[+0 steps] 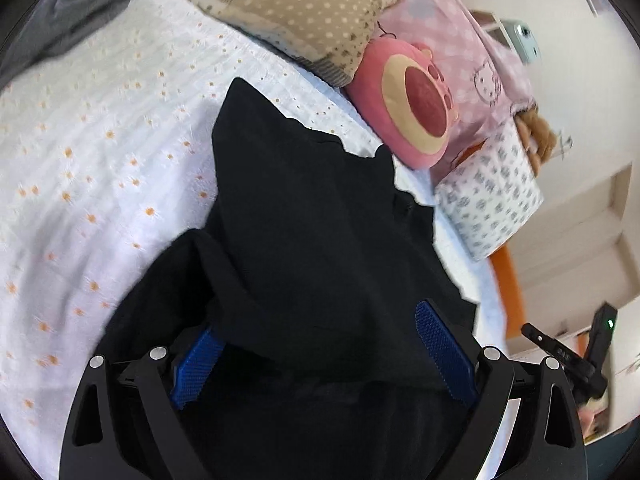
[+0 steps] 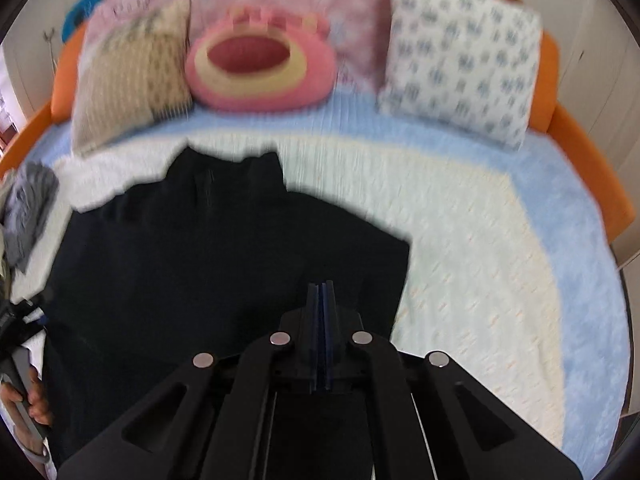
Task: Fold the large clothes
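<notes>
A large black garment (image 1: 312,216) lies on the white flowered bedspread (image 1: 100,152). In the left wrist view my left gripper (image 1: 320,344) stands wide open, its blue pads (image 1: 444,348) far apart, with black cloth bunched between and over them. In the right wrist view the same garment (image 2: 192,256) spreads across the bed, partly folded. My right gripper (image 2: 321,292) is shut, pads pressed together, hovering over the garment's right part; no cloth shows between the pads. The other gripper and a hand (image 2: 24,384) show at the left edge.
Pillows line the headboard: a beige dotted one (image 1: 304,12), a pink round plush cushion (image 1: 412,108), a white blue-patterned one (image 1: 488,200), a pink blanket (image 1: 452,20). A grey garment (image 2: 28,212) lies at the bed's left. An orange bed frame (image 2: 580,152) borders the bed.
</notes>
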